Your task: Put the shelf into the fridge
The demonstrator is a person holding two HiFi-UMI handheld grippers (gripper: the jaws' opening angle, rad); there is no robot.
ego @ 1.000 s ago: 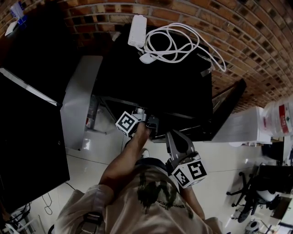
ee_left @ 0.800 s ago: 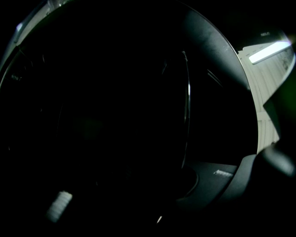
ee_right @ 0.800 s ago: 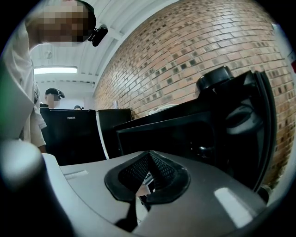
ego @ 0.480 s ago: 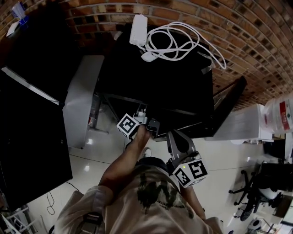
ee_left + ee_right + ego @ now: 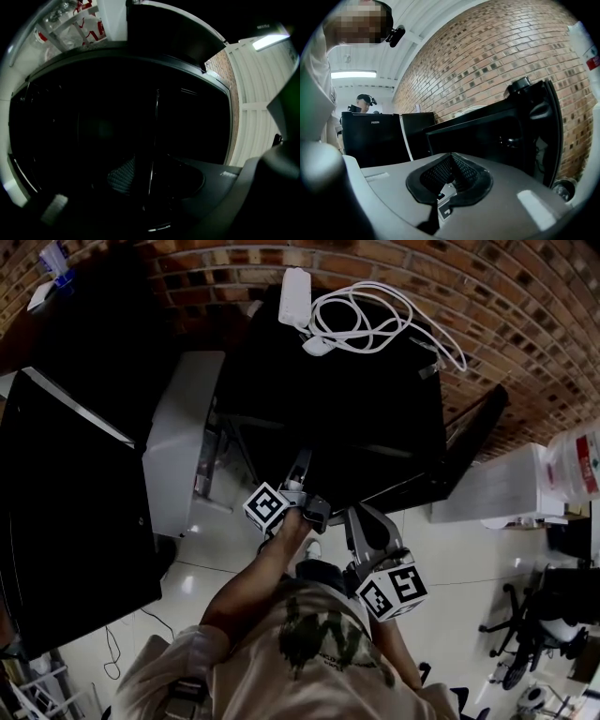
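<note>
Since a second ago the left gripper [image 5: 300, 472] has let go: its jaws have just been opening and now stand wide at the mouth of the black fridge [image 5: 347, 399]. The thin edge of the shelf [image 5: 153, 136] runs between them inside the cavity, which is very dark. The right gripper [image 5: 362, 517] hangs just beside it outside the fridge, jaws together on nothing (the door [image 5: 173, 446] stands open at the left, a white cable [image 5: 366, 320] coiled on top).
</note>
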